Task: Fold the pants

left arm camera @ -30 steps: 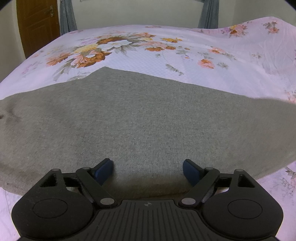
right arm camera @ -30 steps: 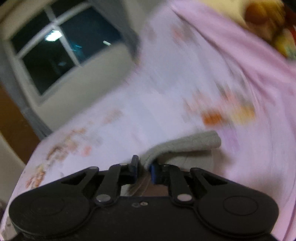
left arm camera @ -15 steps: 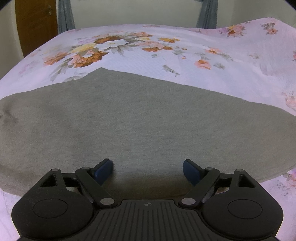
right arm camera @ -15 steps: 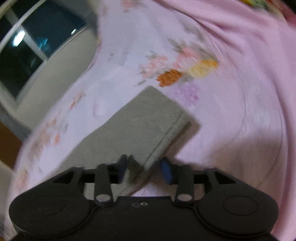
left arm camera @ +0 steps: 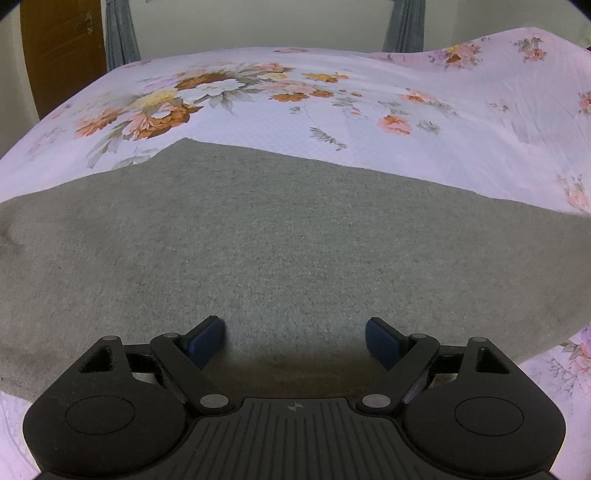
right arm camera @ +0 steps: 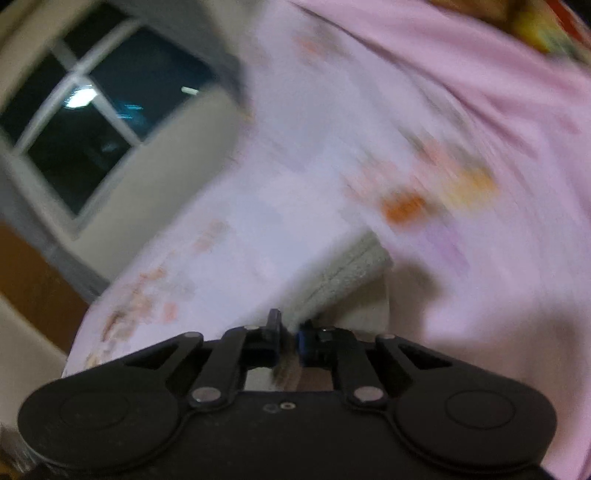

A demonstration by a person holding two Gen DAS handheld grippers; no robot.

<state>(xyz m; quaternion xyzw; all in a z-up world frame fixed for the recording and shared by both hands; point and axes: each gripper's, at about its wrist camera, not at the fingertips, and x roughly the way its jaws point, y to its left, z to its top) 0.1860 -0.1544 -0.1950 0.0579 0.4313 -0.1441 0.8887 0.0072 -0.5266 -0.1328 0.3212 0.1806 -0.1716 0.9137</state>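
Grey pants (left arm camera: pixel 280 236) lie flat across a pink floral bedsheet (left arm camera: pixel 332 110), filling the middle of the left wrist view. My left gripper (left arm camera: pixel 295 341) is open and empty, its blue fingertips low over the pants' near edge. In the blurred right wrist view, my right gripper (right arm camera: pixel 290 332) is shut on the hem end of a pants leg (right arm camera: pixel 343 273), held lifted above the sheet (right arm camera: pixel 480 184).
A wooden door (left arm camera: pixel 62 51) and grey curtains (left arm camera: pixel 120 33) stand behind the bed on the left. A dark window (right arm camera: pixel 103 122) shows in the right wrist view. A raised pillow mound (left arm camera: pixel 517 92) lies at the sheet's far right.
My right gripper opened partly half a second ago and is now shut on the leg hem again, lifted and swinging. My left gripper has stayed open and almost still.
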